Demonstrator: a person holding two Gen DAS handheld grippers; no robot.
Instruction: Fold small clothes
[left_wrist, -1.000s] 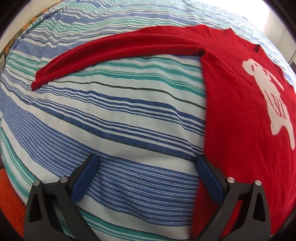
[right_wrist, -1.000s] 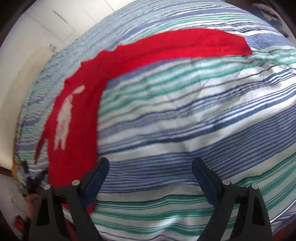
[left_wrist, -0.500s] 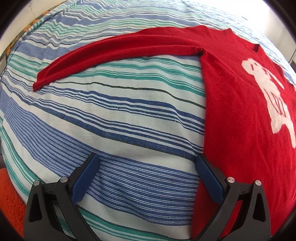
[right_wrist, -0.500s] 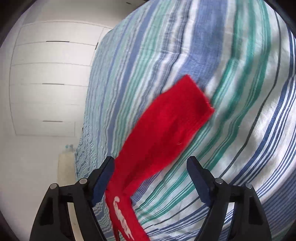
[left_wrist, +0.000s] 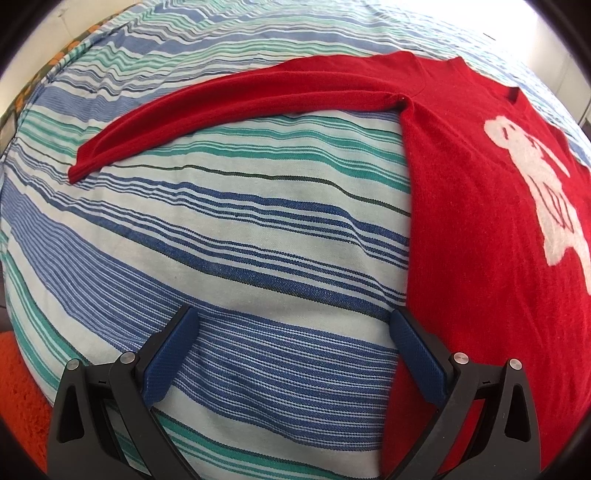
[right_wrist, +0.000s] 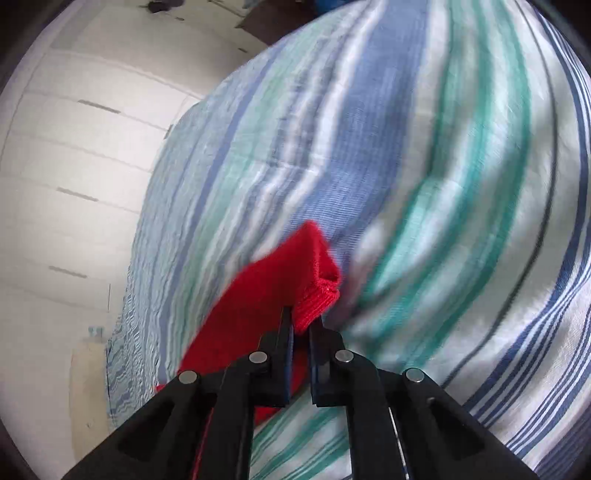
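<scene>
A red long-sleeved sweater (left_wrist: 480, 229) with a white animal figure lies flat on the striped bed cover (left_wrist: 258, 229). Its left sleeve (left_wrist: 240, 99) stretches out to the left. My left gripper (left_wrist: 291, 343) is open and empty, low over the cover, with its right finger at the sweater's left side edge. In the right wrist view my right gripper (right_wrist: 301, 328) is shut on the cuff of the other red sleeve (right_wrist: 295, 284), which is lifted and bunched at the fingertips.
The bed cover has blue, green and white stripes (right_wrist: 461, 184). An orange rug (left_wrist: 18, 373) shows at the lower left past the bed's edge. White cupboard doors (right_wrist: 66, 184) stand beyond the bed in the right wrist view.
My right gripper moved onto the sleeve's cuff and shut on it; it was open before. The left gripper has stayed nearly still and open.
</scene>
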